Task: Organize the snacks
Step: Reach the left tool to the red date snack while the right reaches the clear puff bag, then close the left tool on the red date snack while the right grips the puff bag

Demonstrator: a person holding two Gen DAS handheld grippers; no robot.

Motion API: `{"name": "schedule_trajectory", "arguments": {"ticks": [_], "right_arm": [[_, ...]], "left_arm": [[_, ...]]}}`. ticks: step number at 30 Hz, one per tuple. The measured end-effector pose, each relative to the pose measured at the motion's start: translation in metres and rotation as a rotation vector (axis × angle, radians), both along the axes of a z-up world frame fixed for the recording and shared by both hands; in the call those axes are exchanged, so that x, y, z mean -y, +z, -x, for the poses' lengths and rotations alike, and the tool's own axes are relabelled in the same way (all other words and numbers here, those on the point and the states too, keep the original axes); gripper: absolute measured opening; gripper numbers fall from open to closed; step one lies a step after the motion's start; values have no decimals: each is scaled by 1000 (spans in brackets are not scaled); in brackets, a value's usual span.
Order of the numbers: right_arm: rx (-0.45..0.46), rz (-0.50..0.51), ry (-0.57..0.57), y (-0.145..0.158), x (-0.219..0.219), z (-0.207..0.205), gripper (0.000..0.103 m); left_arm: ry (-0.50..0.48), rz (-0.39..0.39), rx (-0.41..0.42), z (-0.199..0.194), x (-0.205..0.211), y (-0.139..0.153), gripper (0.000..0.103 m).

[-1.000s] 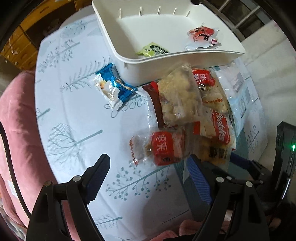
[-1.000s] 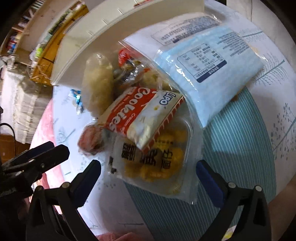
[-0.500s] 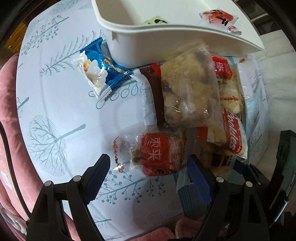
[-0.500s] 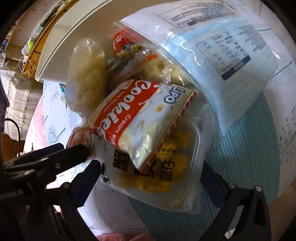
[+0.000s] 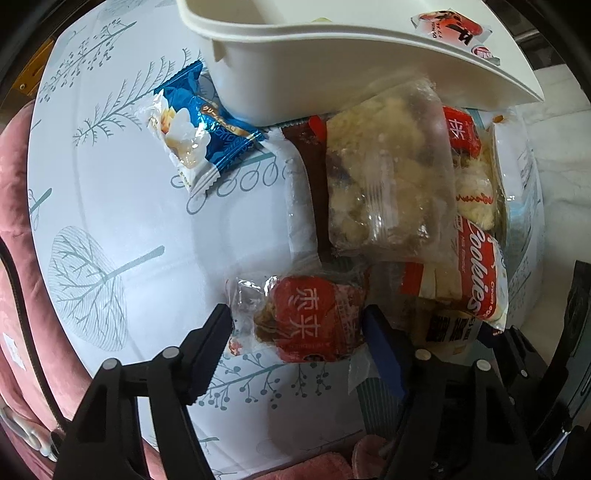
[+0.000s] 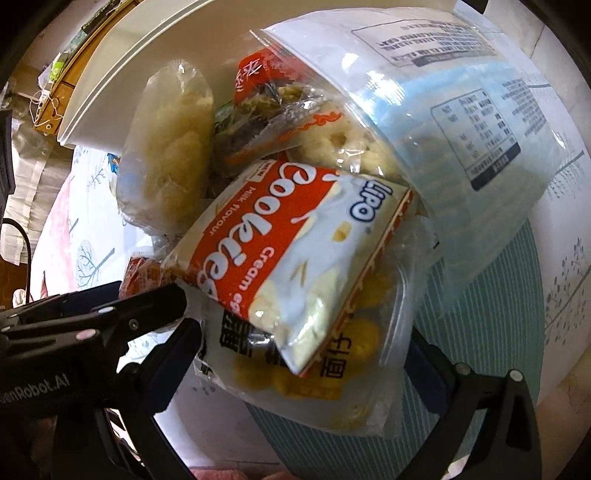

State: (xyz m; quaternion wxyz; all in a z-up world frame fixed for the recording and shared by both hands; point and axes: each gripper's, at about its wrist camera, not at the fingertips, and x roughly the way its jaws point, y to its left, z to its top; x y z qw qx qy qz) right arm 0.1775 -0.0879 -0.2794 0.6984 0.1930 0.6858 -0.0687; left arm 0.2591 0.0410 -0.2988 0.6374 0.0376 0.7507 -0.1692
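Two claws work the same heap of snacks at once. Compared with half a second ago, the left claw (image 5: pixel 297 325) has dropped closer, so the red-wrapped pastry (image 5: pixel 314 319) that lay ahead of its tips now sits between them at the lower centre of the left wrist frame; the jaws are spread, their tips just beside the wrapper ends, not yet squeezing. The right claw (image 6: pixel 303 354) has likewise pushed in: its jaws are spread wide on either side of the clear pack of yellow biscuits (image 6: pixel 314 354), which lies partly under the Lipo cookies bag (image 6: pixel 291 251) in the middle of the right wrist frame. Neither claw pinches anything yet.

My reading is that approach is finished and closing comes next, so both picks are only beginning. The white bin (image 5: pixel 332 55), along the top of the left frame, already holds a red-and-white packet (image 5: pixel 454 31) at upper right. On the tabletop (image 5: pixel 129 221) remain the blue candy packet (image 5: pixel 199 125) at upper left, a clear bag of pale puffs (image 5: pixel 388 166) and a large blue-and-white pouch (image 6: pixel 461 110), so most sorting is still ahead. Lifting the biscuit pack may drag the cookies bag along.
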Motion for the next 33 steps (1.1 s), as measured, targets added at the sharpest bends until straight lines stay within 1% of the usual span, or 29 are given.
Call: {"name": "schedule_trajectory", "arguments": {"ticks": [2,3,4,7,12,19,21,23,27,31,33], "right_arm": [[-2,7,6,0,-1,-1,99],[-1,8,8,0,-1,-1,96],[4,7,18,1,-2,-1,90],[16,2,31,4,-1,3,87],[8,2,23,5,1,13,85],[-23,9,-16,7,2,31,84],[-35,8,-33,7,2,38,84],[-43,1,-55,7,2,43,83],[-58,-3,-104,8,-1,57,83],[-58,-14,-145,11,-5,77,82],[-52,-20,-166,14,-5,85,82]], "left_arm": [[-17,-9,8,6,6,3,67],[-30,-14,7,9,10,4,63],[-41,-20,9,12,13,4,61],[-45,-21,18,18,18,6,61],[-45,-25,24,31,18,12,60],[-35,-25,46,56,3,27,60],[-34,-24,50,65,-3,31,60],[-34,-19,50,77,-18,34,60],[-27,12,40,97,-35,45,61],[-23,25,25,116,-52,52,61],[-28,24,15,118,-57,53,60]]}}
